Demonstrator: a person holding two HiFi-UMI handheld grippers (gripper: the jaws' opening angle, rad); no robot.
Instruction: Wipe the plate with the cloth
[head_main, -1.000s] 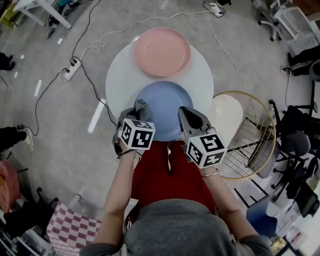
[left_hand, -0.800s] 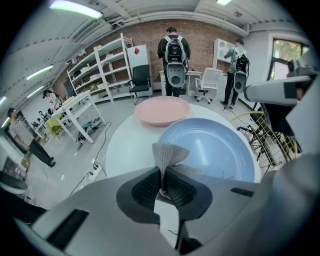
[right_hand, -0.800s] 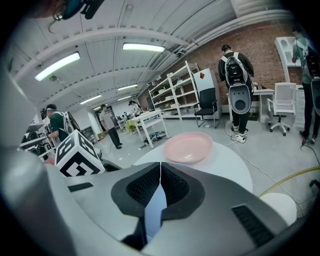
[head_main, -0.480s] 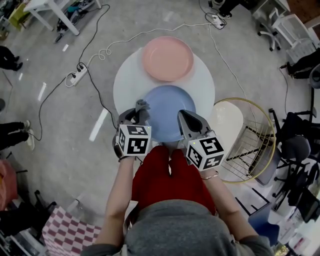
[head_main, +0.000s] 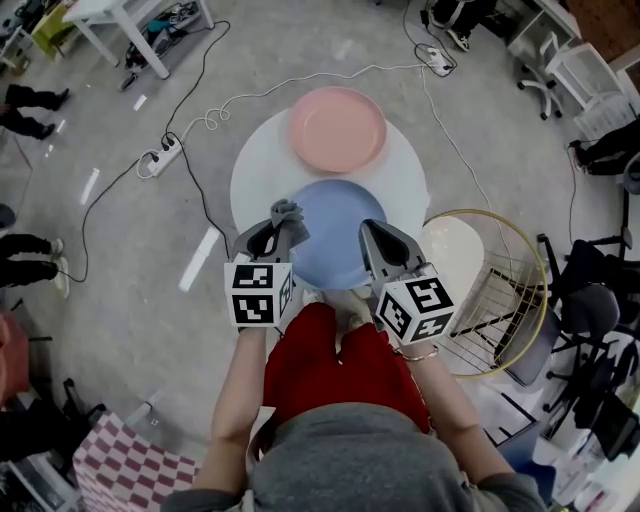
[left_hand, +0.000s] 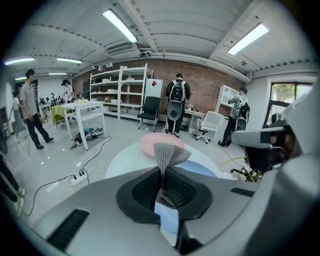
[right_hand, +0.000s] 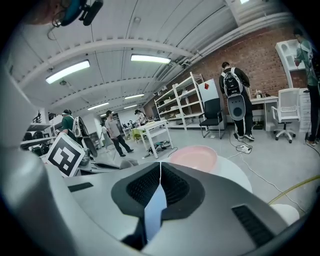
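A blue plate (head_main: 340, 235) lies at the near side of a round white table (head_main: 255, 165). My left gripper (head_main: 280, 228) is shut on a grey cloth (head_main: 285, 212), which stands up in a crumpled tuft at the plate's left rim. In the left gripper view the cloth (left_hand: 169, 155) sticks up from the left gripper (left_hand: 162, 172), with the blue plate (left_hand: 197, 169) just beyond. My right gripper (head_main: 375, 232) hovers over the plate's right near rim. In its own view the right gripper (right_hand: 159, 172) has its tips together, and blue shows through the gap behind them.
A pink plate (head_main: 338, 128) sits at the table's far side, also visible as the pink plate (right_hand: 195, 156). A cream stool with a gold wire frame (head_main: 490, 290) stands to the right. Cables and a power strip (head_main: 160, 158) lie on the floor at left. People stand around the room.
The left gripper has drawn back slightly toward me, bringing the cloth from over the plate to its left rim. The right gripper has hardly moved. The head view has shifted.
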